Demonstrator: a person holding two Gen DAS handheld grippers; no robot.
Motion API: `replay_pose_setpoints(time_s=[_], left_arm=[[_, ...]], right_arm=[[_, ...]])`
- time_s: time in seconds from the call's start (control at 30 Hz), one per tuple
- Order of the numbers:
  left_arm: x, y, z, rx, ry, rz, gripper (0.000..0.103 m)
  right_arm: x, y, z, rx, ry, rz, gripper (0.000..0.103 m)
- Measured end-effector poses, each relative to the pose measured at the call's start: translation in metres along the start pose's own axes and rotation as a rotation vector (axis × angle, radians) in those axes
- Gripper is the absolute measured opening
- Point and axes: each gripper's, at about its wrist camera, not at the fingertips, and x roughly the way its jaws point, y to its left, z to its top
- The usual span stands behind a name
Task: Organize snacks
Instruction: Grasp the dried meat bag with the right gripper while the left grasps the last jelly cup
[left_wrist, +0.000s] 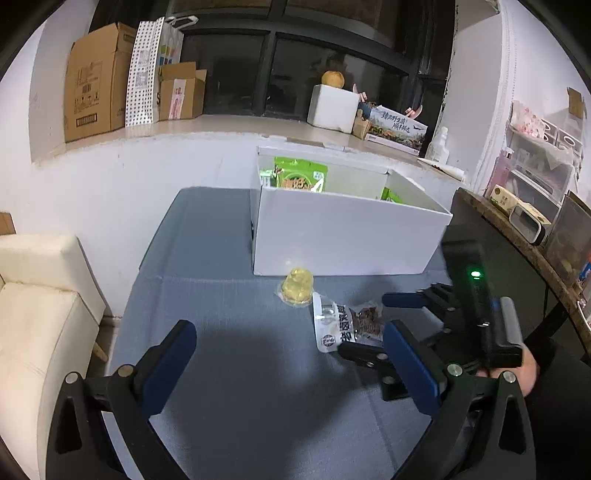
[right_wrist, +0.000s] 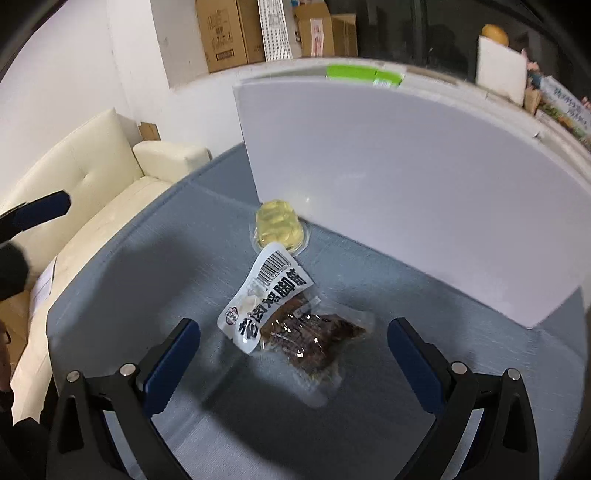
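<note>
Two snacks lie on the grey table (right_wrist: 424, 387), just in front of the white box (left_wrist: 343, 236) — a yellow jelly cup (right_wrist: 281, 226) touching the box's front wall, and a clear meat packet (right_wrist: 291, 317) overlapping the cup's near rim. Green snack bags (left_wrist: 301, 174) stand inside the box, toward the table's far edge. The right gripper (right_wrist: 293, 354) hangs over the packet, fingers spread wide and empty. The left gripper (left_wrist: 288, 354) — also wide open — holds nothing.
</note>
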Motion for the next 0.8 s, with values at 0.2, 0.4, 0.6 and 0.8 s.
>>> replay_pose_setpoints(time_s=[0.2,0.4,0.6,0.8], left_arm=[[0.002,0.0,-0.003,-0.003,0.006,0.004,0.103],[0.006,0.005,-0.006,-0.02,0.019,0.013,0.103],[0.011,0.011,-0.006,-0.032,0.021,0.018,0.103],[0.048,0.003,0.003,0.005,0.065,0.021,0.103]], right_arm=[[0.014,0.01,0.004,-0.078,0.046,-0.027,0.103],[0.001,0.008,0.002,-0.054,0.017,0.015,0.075],[-0.026,-0.001,-0.005,0.004,-0.047,0.048,0.074],[-0.081,-0.02,-0.014,0.086,-0.153,0.001,0.074]])
